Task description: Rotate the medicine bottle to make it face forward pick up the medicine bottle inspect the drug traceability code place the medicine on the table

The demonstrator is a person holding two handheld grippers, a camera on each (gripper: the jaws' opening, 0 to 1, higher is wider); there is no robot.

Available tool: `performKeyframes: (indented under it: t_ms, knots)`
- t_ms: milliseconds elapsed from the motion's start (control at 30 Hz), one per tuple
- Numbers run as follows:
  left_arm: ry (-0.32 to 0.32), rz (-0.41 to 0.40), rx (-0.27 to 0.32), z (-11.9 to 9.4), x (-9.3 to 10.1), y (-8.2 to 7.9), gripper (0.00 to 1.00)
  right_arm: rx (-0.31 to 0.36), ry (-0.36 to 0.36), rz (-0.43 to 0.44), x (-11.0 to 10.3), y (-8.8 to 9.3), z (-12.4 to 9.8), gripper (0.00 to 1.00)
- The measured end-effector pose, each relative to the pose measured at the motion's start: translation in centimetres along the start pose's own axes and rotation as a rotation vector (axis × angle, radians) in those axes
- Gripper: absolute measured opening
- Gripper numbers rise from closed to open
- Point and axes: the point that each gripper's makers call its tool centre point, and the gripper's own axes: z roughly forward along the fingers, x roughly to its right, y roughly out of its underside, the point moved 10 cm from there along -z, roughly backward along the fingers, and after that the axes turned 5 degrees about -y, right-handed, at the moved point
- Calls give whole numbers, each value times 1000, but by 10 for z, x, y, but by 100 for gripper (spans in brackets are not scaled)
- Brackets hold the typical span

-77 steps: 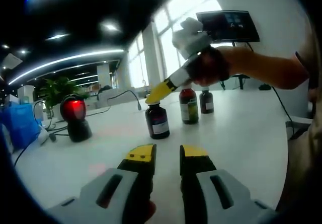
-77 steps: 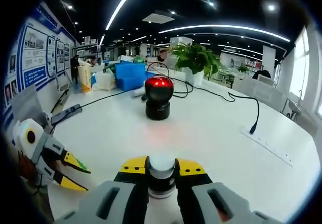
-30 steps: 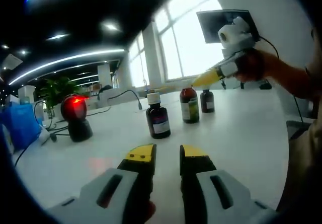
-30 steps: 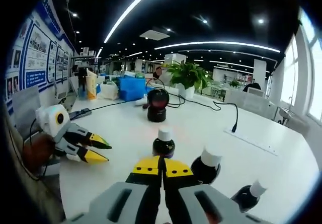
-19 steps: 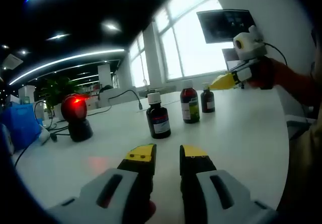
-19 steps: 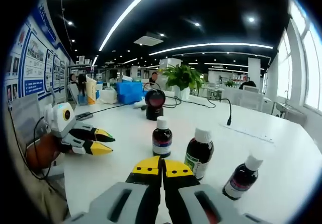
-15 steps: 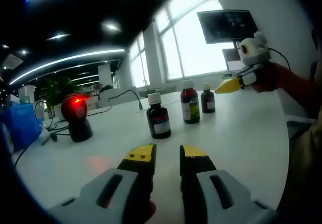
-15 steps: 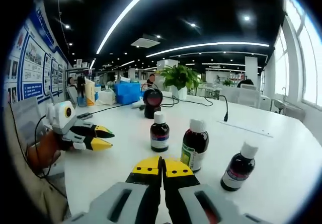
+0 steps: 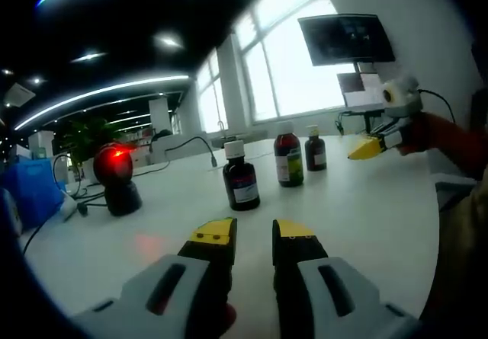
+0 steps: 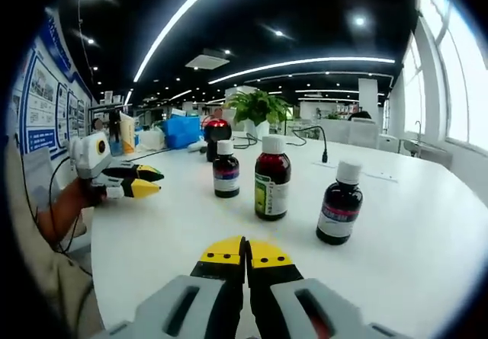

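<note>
Three medicine bottles stand in a row near the middle of the white tabletop (image 10: 427, 225), upright and apart from one another: a small dark bottle (image 10: 226, 170) at one end, a taller green-labelled bottle (image 10: 272, 177) in the middle, and another small dark bottle (image 10: 339, 203) at the other end. In the left gripper view the same three appear as near bottle (image 9: 240, 176), middle bottle (image 9: 287, 155) and far bottle (image 9: 314, 148).

The right gripper (image 10: 245, 251) hangs low over the tabletop short of the row, its yellow-tipped jaws pressed together and holding nothing. The left gripper (image 9: 254, 232) sits back toward the tabletop's near edge, jaws parted with a clear gap, also empty.

Judging by the task, the step in hand is reaching for a bottle to turn its label forward. To do it well, the right jaws need to spread before closing on a cap, coming down from above so the neighbouring bottles are not knocked.

A red-lit barcode scanner (image 9: 114, 177) stands toward the far side of the tabletop beyond the row, with cables (image 9: 191, 142) trailing across the surface behind it. A wall monitor (image 9: 347, 39) and potted plant (image 10: 258, 107) sit beyond. Nothing lies between the right gripper and the bottles.
</note>
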Motion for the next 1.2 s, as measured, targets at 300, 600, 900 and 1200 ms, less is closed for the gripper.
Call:
performKeyframes:
  t_ms: [300,600,900,1200]
  knots:
    - [1,8,0,0,1,0,11,44,22,48,3,17,-8,0]
    - [10,12,15,-1,1,-1,11,98,29,55,6,20,-20,0]
    - [11,12,13,0,0,0,11,115,26,0,2,20,-20,0]
    - [6,17,8,1,0,0,11,121,28,0,2,19,-21,0]
